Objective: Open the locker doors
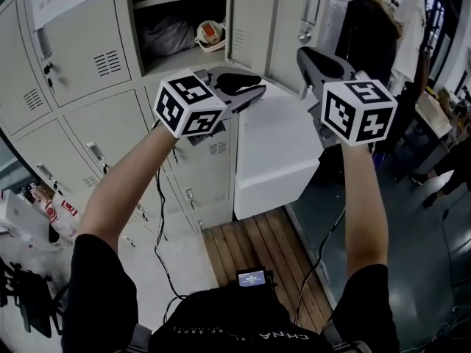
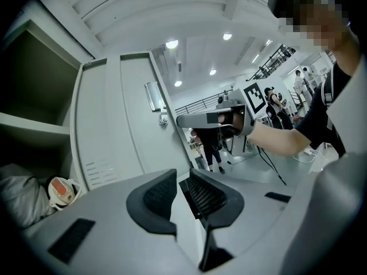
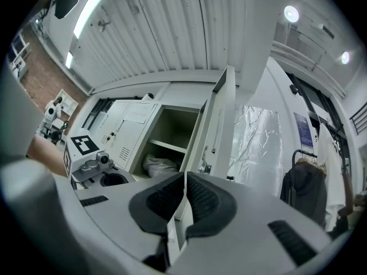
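The upper locker [image 1: 176, 20] stands open, and its door [image 1: 257, 20] is swung out to the right. My right gripper [image 1: 303, 56] is shut on that door's free edge; in the right gripper view the door [image 3: 221, 119] runs edge-on down between the pads of the right gripper [image 3: 183, 193]. Below, a lower locker door [image 1: 276, 153] is swung out towards me. My left gripper [image 1: 254, 87] is shut on its top edge, with the white panel [image 2: 186, 228] between the pads of the left gripper [image 2: 182, 191]. The left gripper view also shows the right gripper [image 2: 182, 120] at the upper door [image 2: 137, 130].
A helmet [image 1: 210, 32] and a grey bag [image 1: 168, 32] lie in the open upper locker. Closed lockers [image 1: 81, 46] fill the left side. A wooden platform [image 1: 254, 248] lies at the lockers' foot, and a rack with dark coats [image 1: 368, 31] stands at the right. Cables hang from both grippers.
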A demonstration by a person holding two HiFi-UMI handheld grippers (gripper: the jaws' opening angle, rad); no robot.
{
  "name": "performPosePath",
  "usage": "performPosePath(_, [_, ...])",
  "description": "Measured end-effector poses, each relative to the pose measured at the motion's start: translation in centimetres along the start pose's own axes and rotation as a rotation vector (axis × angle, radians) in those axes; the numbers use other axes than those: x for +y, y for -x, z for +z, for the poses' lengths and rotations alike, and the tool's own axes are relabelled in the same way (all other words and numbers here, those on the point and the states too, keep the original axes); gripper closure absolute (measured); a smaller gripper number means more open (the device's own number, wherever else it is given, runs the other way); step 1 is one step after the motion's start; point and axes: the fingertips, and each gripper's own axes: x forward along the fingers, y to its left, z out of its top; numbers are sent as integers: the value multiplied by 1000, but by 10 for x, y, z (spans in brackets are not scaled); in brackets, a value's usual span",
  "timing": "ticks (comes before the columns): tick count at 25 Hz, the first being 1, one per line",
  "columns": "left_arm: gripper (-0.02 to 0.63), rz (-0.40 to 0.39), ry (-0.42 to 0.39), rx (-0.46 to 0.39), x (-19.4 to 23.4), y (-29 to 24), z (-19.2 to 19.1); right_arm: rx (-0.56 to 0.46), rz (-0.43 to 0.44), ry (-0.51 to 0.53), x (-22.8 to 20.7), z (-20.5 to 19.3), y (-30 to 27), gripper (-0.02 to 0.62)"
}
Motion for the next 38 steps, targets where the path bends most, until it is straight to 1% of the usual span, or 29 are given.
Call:
performPosePath(3, [551, 23, 1, -28, 1, 9, -2, -8, 7, 2, 12, -1, -4, 557])
performPosePath(4, [576, 33, 3, -42, 2, 15, -2, -10, 10, 2, 18, -2, -6, 557])
performPosePath(7, [586, 60, 21, -76, 1, 37, -5, 1, 24, 14, 43, -7, -10, 557])
performPosePath(10, [586, 86, 44, -90, -3, 63, -15, 24, 40, 14, 72, -14, -13, 557])
performPosePath(14, [586, 109, 70, -87, -25, 108, -38, 54, 64, -1, 126, -27, -8, 557])
performPosePath(19, [586, 124, 77, -50, -76, 174, -76, 85, 74, -28, 206, -44, 15, 557])
performPosePath(22, [586, 117, 73, -27, -113, 215, -90, 104, 72, -33, 255, -47, 37, 557])
performPosePath(25, [586, 115, 66, -18, -146, 254, -93, 116, 68, -19, 302, -42, 62, 557])
performPosePath(28, [586, 121, 46, -6, -180, 287, -94, 119, 46, 12, 341, -37, 91, 557])
performPosePath(33, [586, 129, 6, 4, -241, 329, -96, 106, 13, 31, 396, -31, 140, 556])
performPosePath(38, [586, 123, 6, 17, -299, 368, -101, 127, 16, 42, 449, -27, 189, 557])
